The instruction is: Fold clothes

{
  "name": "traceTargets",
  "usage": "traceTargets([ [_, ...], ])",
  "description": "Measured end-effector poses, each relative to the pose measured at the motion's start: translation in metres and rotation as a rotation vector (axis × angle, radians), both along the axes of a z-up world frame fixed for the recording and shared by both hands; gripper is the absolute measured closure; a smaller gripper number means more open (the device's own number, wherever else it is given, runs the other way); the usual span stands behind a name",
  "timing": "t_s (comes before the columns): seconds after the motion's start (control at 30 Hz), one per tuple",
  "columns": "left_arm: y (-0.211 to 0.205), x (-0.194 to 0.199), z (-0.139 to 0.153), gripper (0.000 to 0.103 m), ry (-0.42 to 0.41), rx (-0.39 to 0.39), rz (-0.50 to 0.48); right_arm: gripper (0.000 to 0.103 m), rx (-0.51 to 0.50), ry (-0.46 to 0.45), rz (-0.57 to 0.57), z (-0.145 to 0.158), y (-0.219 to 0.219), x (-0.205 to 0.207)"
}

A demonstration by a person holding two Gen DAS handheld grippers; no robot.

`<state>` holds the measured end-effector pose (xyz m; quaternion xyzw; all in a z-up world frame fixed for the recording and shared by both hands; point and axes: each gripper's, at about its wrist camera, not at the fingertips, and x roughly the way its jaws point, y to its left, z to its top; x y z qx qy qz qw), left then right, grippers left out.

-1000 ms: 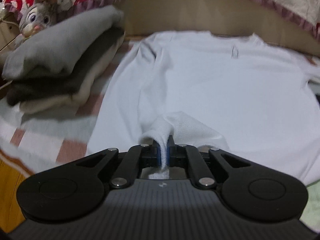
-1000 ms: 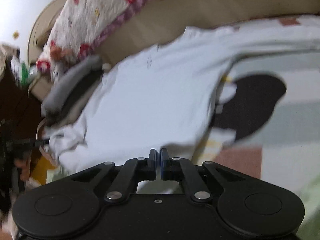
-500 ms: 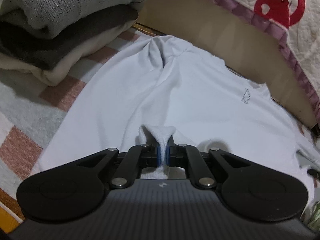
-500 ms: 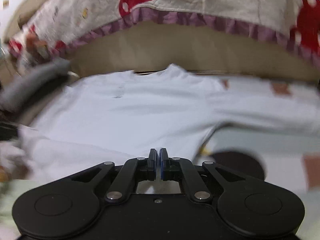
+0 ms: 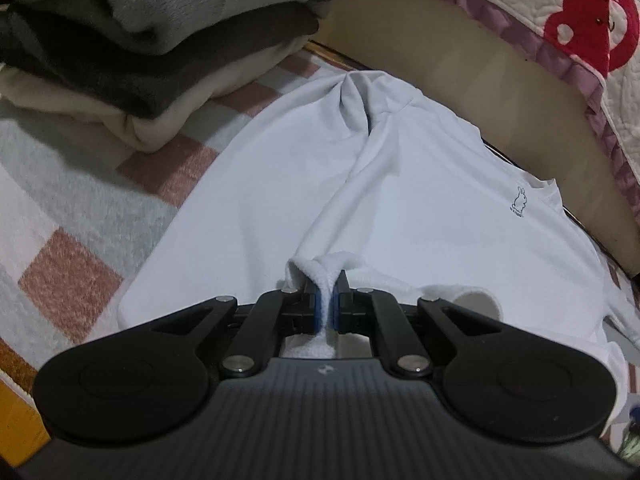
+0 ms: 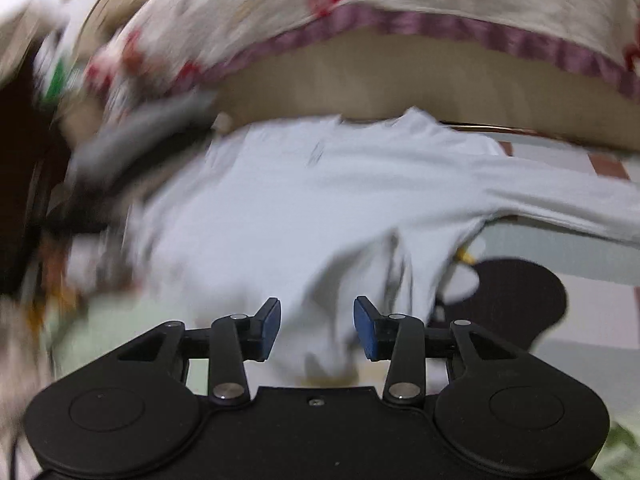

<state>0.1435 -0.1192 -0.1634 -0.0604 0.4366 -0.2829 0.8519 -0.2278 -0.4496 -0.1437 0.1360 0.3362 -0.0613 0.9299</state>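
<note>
Garment: white sweatshirt (image 5: 280, 184), soft knit with fleecy inside, spread flat on checked blanket (image 5: 72, 200).
Left gripper (image 5: 328, 304): pressed together, pinching the cuff.
Right gripper (image 6: 317, 328): jaws opening, pads clear of the cloth between them.
Beside: folded stack (image 5: 132, 40), grey, charcoal, cream.

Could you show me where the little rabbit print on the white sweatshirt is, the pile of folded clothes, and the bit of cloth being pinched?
Rabbit print (image 5: 519, 201): left wrist view, on its body.
Pile of folded clothes (image 5: 160, 52): left wrist view, dark middle layer.
Pinched sleeve cuff (image 5: 326, 276): left wrist view, fleecy fold above the pads.
</note>
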Motion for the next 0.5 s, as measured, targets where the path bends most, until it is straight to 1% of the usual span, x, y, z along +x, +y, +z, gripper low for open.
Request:
traceTargets([
  [0.03, -0.001, -0.001, 0.001, 0.098, -0.012, 0.002, -0.002, 0.057, -0.069, 0.035, 0.039, -0.003, 0.012, -0.006],
  [0.1, 0.0, -0.004, 0.003, 0.097, -0.027, -0.001, -0.001, 0.057, -0.204, 0.111, 0.075, -0.014, 0.031, -0.003],
  [0.17, 0.002, -0.006, 0.005, 0.097, -0.036, -0.008, 0.001, 0.058, -0.298, 0.141, 0.049, -0.026, 0.038, 0.001],
  [0.2, 0.003, -0.007, 0.006, 0.096, -0.042, -0.01, 0.002, 0.058, -0.296, 0.13, 0.042, -0.03, 0.036, 0.004],
  [0.27, 0.007, -0.009, 0.007, 0.096, -0.051, 0.003, -0.001, 0.058, -0.237, 0.079, 0.017, -0.035, 0.028, 0.01],
  [0.3, 0.007, -0.01, 0.005, 0.096, -0.048, 0.025, -0.004, 0.058, -0.205, 0.054, 0.013, -0.036, 0.023, 0.014],
  [0.33, 0.006, -0.011, 0.002, 0.096, -0.045, 0.052, -0.009, 0.061, -0.186, 0.032, 0.016, -0.039, 0.019, 0.016],
  [0.37, 0.002, -0.012, -0.003, 0.096, -0.046, 0.094, -0.021, 0.094, -0.172, 0.0, 0.026, -0.04, 0.018, 0.019],
  [0.4, -0.002, -0.014, -0.008, 0.096, -0.063, 0.129, -0.036, 0.095, -0.14, -0.034, 0.037, -0.042, 0.016, 0.023],
  [0.43, -0.004, -0.017, -0.006, 0.096, -0.09, 0.136, -0.047, 0.095, -0.115, -0.051, 0.043, -0.04, 0.016, 0.025],
  [0.47, -0.006, -0.02, -0.004, 0.096, -0.113, 0.137, -0.056, 0.095, -0.113, -0.07, 0.029, -0.037, 0.015, 0.026],
  [0.5, -0.005, -0.022, 0.001, 0.096, -0.12, 0.113, -0.058, 0.095, -0.094, -0.112, -0.011, -0.029, 0.01, 0.024],
])
